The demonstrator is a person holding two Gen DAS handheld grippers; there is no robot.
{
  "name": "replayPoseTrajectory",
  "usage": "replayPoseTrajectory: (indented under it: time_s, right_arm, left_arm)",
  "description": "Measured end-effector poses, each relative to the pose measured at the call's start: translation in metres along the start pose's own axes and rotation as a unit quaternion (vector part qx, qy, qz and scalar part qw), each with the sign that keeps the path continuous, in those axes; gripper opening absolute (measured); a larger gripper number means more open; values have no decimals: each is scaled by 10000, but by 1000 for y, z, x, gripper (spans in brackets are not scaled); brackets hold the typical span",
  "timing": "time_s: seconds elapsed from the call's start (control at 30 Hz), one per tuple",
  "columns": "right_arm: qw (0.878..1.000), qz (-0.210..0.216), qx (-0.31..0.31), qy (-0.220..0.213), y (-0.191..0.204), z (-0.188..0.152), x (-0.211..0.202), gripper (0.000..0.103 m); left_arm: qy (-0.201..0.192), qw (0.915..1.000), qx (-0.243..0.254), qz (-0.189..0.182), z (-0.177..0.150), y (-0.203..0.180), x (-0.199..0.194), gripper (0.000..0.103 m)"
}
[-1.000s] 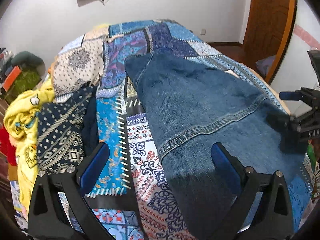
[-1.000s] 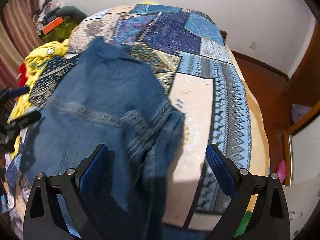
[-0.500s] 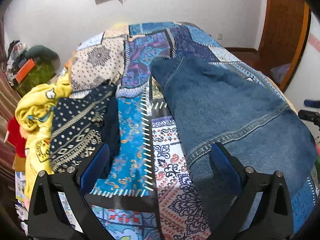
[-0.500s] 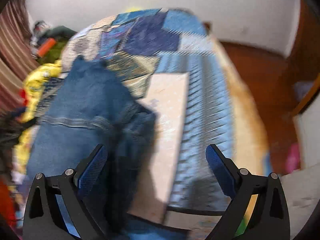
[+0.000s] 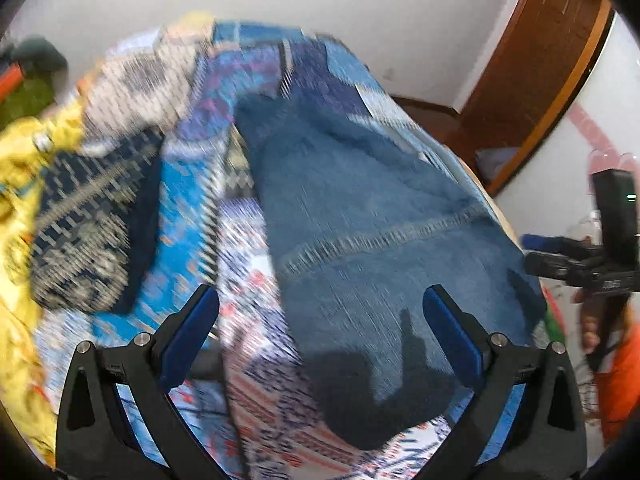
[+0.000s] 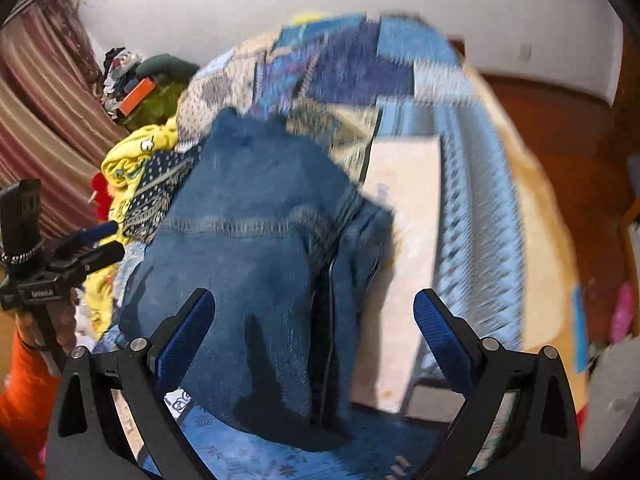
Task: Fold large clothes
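A large blue denim garment (image 5: 360, 216) lies folded lengthwise on the patchwork bedspread (image 5: 192, 208); it also shows in the right wrist view (image 6: 248, 240), with a bunched edge on its right side. My left gripper (image 5: 320, 332) is open and empty above the garment's near left edge. My right gripper (image 6: 314, 340) is open and empty above the garment's near right part. The right gripper shows in the left wrist view (image 5: 568, 256) past the bed's right edge. The left gripper shows in the right wrist view (image 6: 76, 248) at the left.
A yellow garment (image 5: 20, 184) and a dark patterned cloth (image 5: 88, 232) lie at the bed's left side; both show in the right wrist view, yellow (image 6: 132, 156). A wooden door (image 5: 536, 68) stands right. A striped curtain (image 6: 36, 120) hangs left. Wooden floor (image 6: 568, 152) lies beyond the bed.
Both grippers stayed open and empty while the views swung. The right gripper has come back into the left wrist view at the bed's right edge. The denim garment has not visibly moved.
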State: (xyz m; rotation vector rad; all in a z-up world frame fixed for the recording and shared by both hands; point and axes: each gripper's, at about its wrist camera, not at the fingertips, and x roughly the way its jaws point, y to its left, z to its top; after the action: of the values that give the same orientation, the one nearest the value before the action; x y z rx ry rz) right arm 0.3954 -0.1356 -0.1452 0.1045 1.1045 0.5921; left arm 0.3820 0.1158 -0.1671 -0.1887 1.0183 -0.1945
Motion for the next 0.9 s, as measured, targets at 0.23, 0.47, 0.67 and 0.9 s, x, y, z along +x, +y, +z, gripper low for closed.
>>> replayPoseTrajectory:
  time_s: [0.23,0.47,0.67,0.9]
  right_arm:
    - [9903,709,864,826,-33,-10,50,99]
    - [9753,1404,1248,1161,-45,-3,81,103]
    - [9702,1676,1247,1224,-38,2,89,103]
    - [9761,1550,1083,1074,-31,1,82,80]
  left_arm:
    - [687,9925,-690,-738,-9,13,43,103]
    - [1020,9782,-1280,-1278,-3,25,76,103]
    - [1115,9764,-1203,-1402,1,17,90,102]
    - [988,9778,-1133,-1456,4,14,84,86]
